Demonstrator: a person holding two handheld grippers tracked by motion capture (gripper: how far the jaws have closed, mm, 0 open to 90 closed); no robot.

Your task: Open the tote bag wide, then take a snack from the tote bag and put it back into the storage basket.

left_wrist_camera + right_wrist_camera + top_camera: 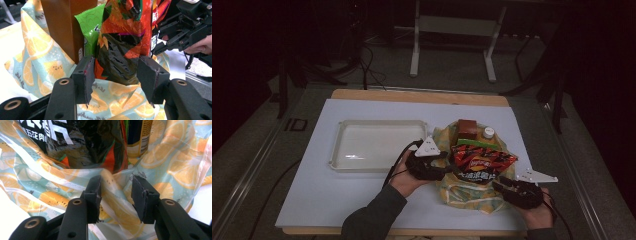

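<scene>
Both tools seen apart at lemon-print bag [467, 192] on desk [312, 200]: right tool [504, 186] at near rim, left tool [446, 162] beside chip packet [482, 162]. Packet and brown carton [467, 127] could be tipped if loose fabric gets tugged

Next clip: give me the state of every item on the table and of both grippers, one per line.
Lemon-print bag: lying open, contents sticking out.
Snack bag: lying on the lemon-print bag, sealed, crumpled.
Green packet: tucked beside the brown carton.
Brown carton: upright.
Bottle: capped.
Tray: empty.
Left gripper: open, around the snack bag's end.
Right gripper: open over bag fabric.
</scene>
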